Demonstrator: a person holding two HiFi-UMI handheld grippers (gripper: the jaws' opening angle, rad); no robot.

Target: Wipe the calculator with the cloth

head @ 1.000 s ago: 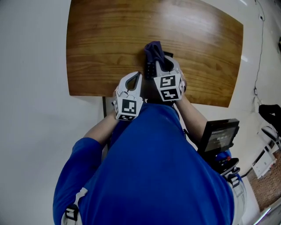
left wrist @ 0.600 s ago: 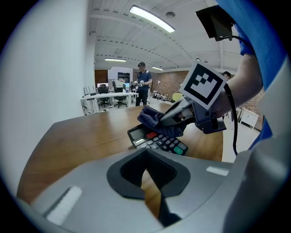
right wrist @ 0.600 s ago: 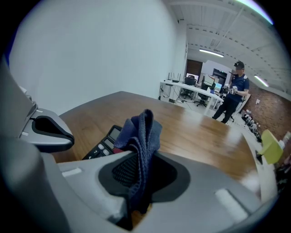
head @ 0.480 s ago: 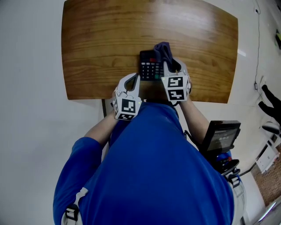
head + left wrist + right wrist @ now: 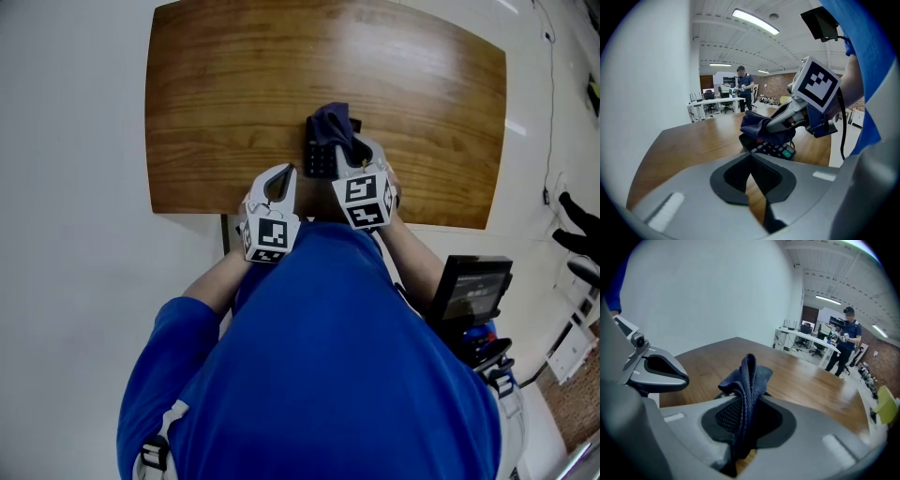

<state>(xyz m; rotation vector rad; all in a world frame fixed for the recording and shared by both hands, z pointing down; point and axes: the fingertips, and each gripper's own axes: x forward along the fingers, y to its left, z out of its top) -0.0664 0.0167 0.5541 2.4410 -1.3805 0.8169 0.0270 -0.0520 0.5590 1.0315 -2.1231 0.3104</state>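
Beneath the right gripper [image 5: 349, 155], the calculator [image 5: 774, 149] is partly covered by the cloth [image 5: 746, 394] on which its jaws are clamped; the cloth is best pressed flat and drawn evenly across the keys. The left gripper [image 5: 751, 174], closed on nothing, is held just beside. The keypad is shown in the left gripper view, but is hidden by cloth in the right gripper view.

Desk [image 5: 234, 94] surface lay bare to the left, right and far side, so passage there was unobstructed. The sole obstruction was the calculator [image 5: 320, 161], partly under the cloth [image 5: 330, 122], near the middle of the near edge, with the right gripper [image 5: 351, 150] over it. The left gripper [image 5: 284, 174] stood just beside it, leftward. The person's torso [image 5: 328, 356] closed off the near side.
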